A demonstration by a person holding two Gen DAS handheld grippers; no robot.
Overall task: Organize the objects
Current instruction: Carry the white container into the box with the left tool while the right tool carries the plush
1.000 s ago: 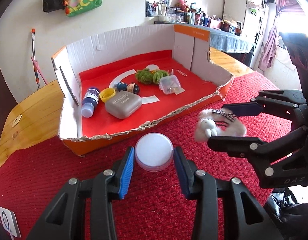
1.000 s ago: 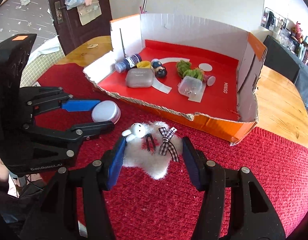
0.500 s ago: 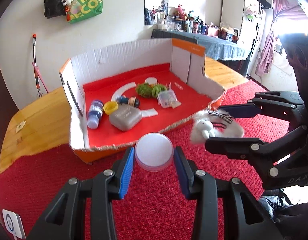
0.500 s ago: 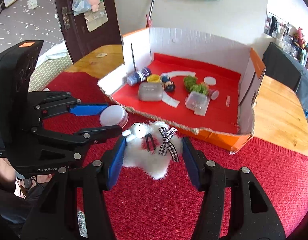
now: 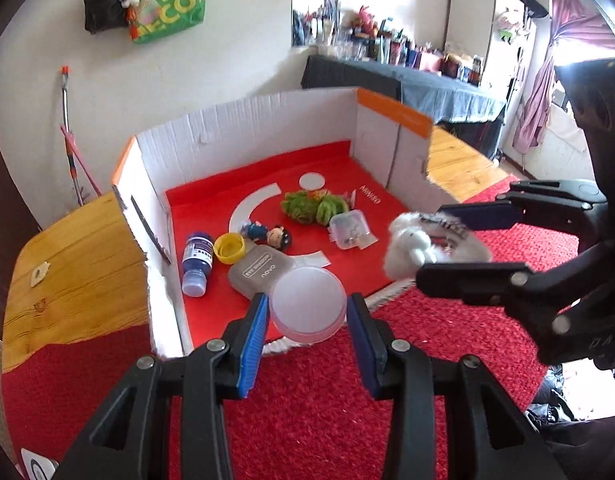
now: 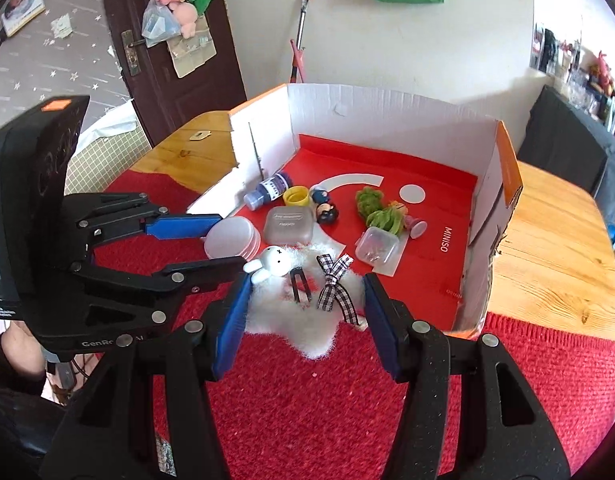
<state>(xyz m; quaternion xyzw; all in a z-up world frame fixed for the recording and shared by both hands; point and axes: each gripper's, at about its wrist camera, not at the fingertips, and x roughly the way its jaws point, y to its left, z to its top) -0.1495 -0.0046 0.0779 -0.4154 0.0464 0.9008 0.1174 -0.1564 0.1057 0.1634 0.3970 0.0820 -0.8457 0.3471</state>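
My left gripper (image 5: 307, 312) is shut on a round white plastic container (image 5: 308, 305), held in the air above the torn front edge of the open cardboard box (image 5: 243, 128). My right gripper (image 6: 305, 296) is shut on a fluffy white piece (image 6: 303, 316) bearing a small white rabbit figure (image 6: 269, 263) and a checked bow (image 6: 334, 286), also lifted near the box front. In the left wrist view the right gripper (image 5: 463, 240) hangs at the right with the fluffy white piece (image 5: 411, 246). The right wrist view shows the left gripper (image 6: 223, 246) with the round container (image 6: 232, 237).
On the box's red floor lie a blue bottle (image 5: 197, 264), a yellow cap (image 5: 229, 246), a grey case (image 5: 261, 270), two small figures (image 5: 269, 234), green scrunchies (image 5: 311, 208) and a clear small box (image 5: 347, 229). A red rug (image 5: 327, 412) covers the wooden table (image 5: 67, 260).
Both grippers have risen with their loads and moved toward the box. The round container and the fluffy piece now hang over the box's front edge instead of over the rug.
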